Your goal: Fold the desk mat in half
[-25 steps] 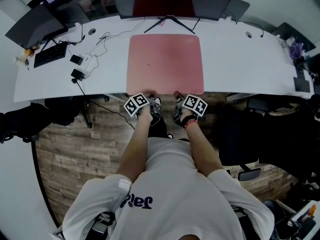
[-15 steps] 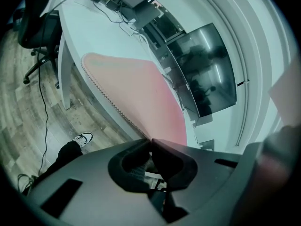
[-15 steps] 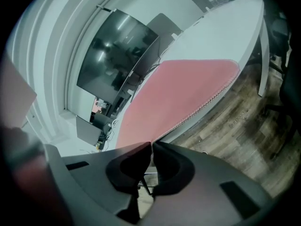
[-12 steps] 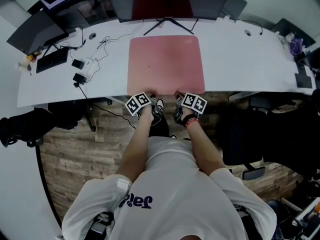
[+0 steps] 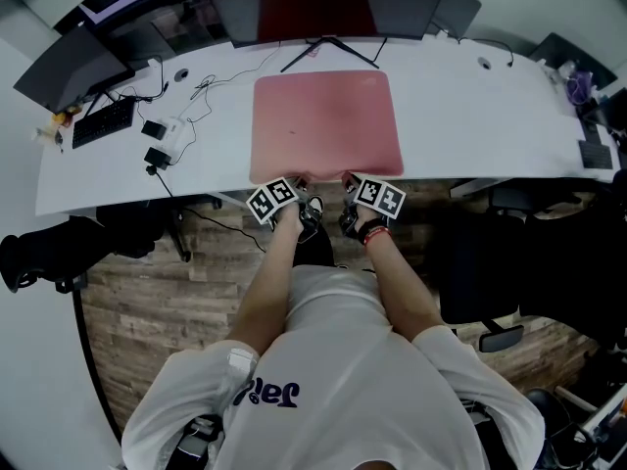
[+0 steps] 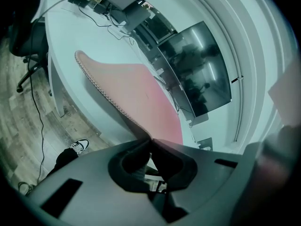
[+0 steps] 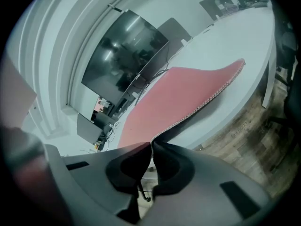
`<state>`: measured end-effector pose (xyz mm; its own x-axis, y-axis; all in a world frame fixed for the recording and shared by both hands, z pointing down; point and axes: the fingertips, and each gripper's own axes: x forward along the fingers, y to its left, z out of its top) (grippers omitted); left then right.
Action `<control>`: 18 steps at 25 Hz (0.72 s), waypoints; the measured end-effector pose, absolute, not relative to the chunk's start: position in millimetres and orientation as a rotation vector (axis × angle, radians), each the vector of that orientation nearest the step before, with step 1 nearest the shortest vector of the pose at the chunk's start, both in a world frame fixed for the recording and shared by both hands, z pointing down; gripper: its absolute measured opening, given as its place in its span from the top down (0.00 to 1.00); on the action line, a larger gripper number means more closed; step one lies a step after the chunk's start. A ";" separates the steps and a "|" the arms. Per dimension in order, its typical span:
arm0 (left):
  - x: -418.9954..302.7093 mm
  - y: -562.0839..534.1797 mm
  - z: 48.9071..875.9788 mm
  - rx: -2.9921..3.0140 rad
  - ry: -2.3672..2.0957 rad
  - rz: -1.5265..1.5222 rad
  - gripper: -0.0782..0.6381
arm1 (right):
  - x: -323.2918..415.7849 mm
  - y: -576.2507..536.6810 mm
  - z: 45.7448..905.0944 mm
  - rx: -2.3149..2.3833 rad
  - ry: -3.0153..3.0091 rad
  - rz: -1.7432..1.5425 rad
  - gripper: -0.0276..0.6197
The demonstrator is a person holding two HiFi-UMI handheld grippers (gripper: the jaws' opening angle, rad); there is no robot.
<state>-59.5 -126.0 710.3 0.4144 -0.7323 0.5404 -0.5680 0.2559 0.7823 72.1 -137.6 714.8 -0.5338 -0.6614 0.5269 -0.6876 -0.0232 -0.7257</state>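
Pink rectangular desk mat (image 5: 326, 125) sits on the white curved desk (image 5: 470, 116), its near edge at the desk's front. Left tongs (image 5: 299, 182) are pinched tight on that edge, and right tongs (image 5: 348, 178) just closed onto it too.

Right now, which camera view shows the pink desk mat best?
The head view: the whole desk mat lies in frame on the white desk, all four corners visible. The left gripper view and right gripper view each show only its stitched near edge rising toward the camera, with the surface beyond strongly foreshortened.
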 end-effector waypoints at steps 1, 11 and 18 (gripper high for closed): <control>-59.3 -128.2 708.9 1.420 -1.252 -0.163 0.85 | 72.2 -139.3 714.0 1.507 -2.180 1.648 0.91; -60.7 -151.0 707.8 1.423 -1.257 -0.177 0.85 | 67.6 -159.5 710.5 1.524 -2.196 1.673 0.91; -66.1 -171.7 707.0 1.410 -1.248 -0.184 0.85 | 60.4 -179.7 707.3 1.549 -2.193 1.692 0.91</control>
